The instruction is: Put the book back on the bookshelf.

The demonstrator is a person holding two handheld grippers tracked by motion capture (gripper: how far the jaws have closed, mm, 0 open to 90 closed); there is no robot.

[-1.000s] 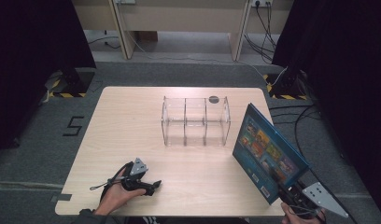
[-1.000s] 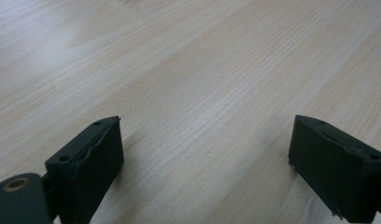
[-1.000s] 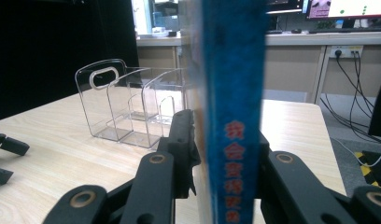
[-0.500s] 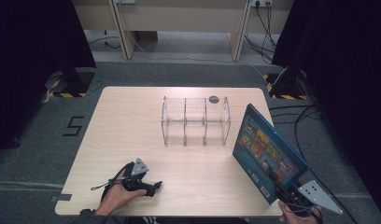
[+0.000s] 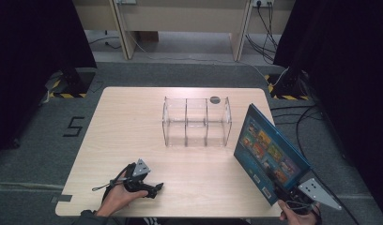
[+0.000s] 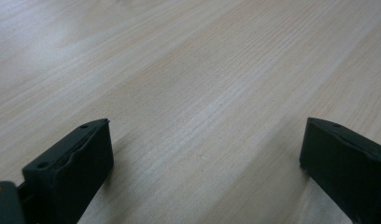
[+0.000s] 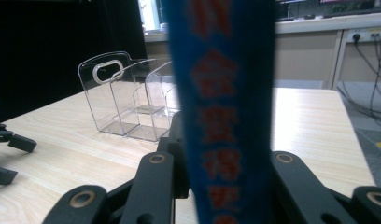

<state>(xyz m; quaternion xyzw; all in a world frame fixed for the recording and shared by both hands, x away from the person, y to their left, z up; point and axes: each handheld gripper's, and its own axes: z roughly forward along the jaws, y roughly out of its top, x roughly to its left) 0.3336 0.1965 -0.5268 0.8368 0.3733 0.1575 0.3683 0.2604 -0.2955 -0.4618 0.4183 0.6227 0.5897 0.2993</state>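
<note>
Book is pinched at its lower edge by right claw, held tilted above worktop front-right corner, just right of clear rack. Left claw rests on worktop front-left, jaws just opened wide, nothing btwn them.

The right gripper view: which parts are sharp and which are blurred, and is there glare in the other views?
In the right gripper view the blue book is close to the lens and blurred, while the clear organizer behind it is fairly sharp. In the left gripper view a pale sheen lies on the table at upper left. The high view is evenly lit, with dark curtains at both sides.
</note>
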